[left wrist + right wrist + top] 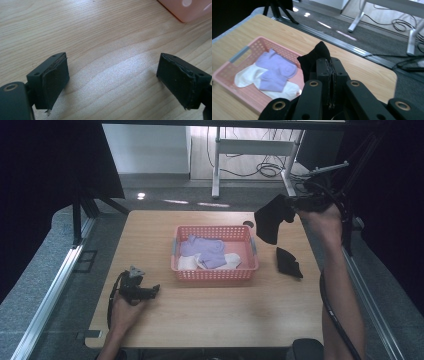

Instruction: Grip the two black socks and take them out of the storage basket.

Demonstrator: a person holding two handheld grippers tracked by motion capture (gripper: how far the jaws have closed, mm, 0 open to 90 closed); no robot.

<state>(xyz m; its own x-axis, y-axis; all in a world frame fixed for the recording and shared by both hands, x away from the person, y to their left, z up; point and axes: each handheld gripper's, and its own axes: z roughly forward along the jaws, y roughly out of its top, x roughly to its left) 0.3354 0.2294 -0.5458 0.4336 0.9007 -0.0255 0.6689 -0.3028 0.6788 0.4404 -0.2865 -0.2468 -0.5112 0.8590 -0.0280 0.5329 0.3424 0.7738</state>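
Note:
A black sock hangs in the air past the right end of the pink basket, pinched by my right gripper, whose jaws are shut on it. In the right gripper view the sock sticks up above the closed fingertips. A second black sock lies flat on the table right of the basket. Purple socks and white socks lie inside the basket. My left gripper rests on the table at the front left, open, with bare wood between its pads.
The wooden table has free room in front of the basket. A corner of the basket shows at the top right of the left gripper view. Beyond the far edge are grey floor, cables and white desk legs.

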